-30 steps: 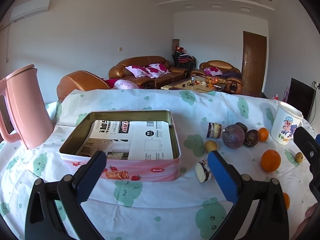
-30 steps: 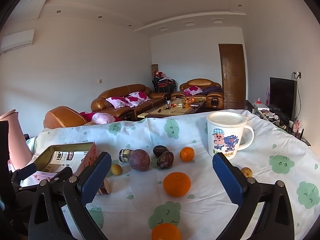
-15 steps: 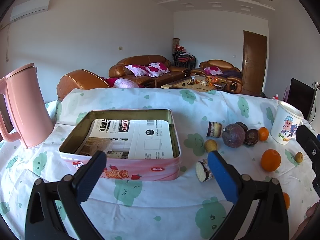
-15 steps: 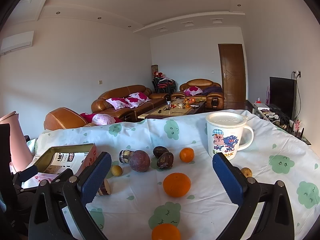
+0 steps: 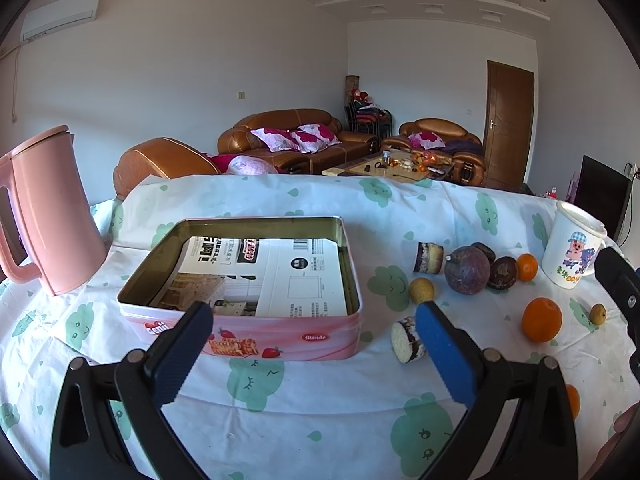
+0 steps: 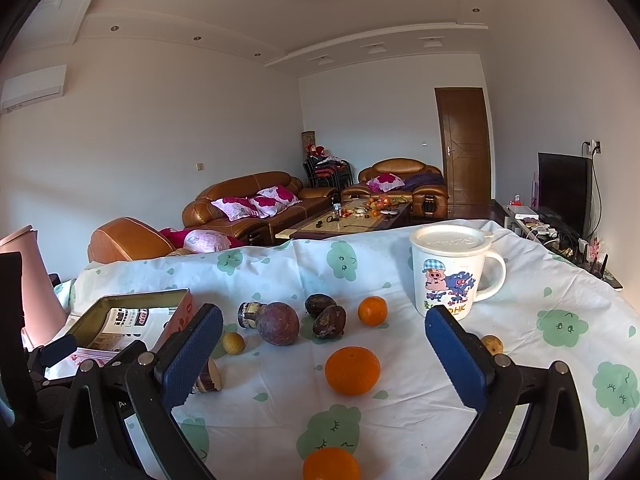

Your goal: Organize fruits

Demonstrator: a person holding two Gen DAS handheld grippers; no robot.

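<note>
**Two open grippers, no fruit lifted yet**

Both tools hang above the cloth with their blue-padded jaws spread wide and nothing between them. The left gripper (image 5: 312,344) faces the near wall of the pink rectangular biscuit tin (image 5: 280,344), which stands open and lined with printed paper, probably the place meant for the fruit; that would explain why this hand waits beside it rather than over the scatter. The right gripper (image 6: 324,354) is aimed at the loose fruit, and the large orange (image 6: 352,370) lies near, roughly centred in its gap, so it looks the likeliest first pick.

Beyond that orange the rest lies spread on the white tablecloth with green cloud prints (image 6: 400,420): a round purple passion fruit (image 6: 277,323), two dark wrinkled fruits (image 6: 326,314) touching each other, a small orange (image 6: 372,310), a small yellow fruit (image 6: 233,343) and another orange (image 6: 331,463) at the near edge. Two short cut sugarcane pieces (image 5: 428,257) lie between tin and fruit. A white lidded mug with a cartoon pig (image 6: 452,272) stands right of the group, a small tan fruit (image 6: 492,344) just below it. The tall pink plastic jug (image 5: 48,212) stands left of the tin, well apart from the fruit.
</note>
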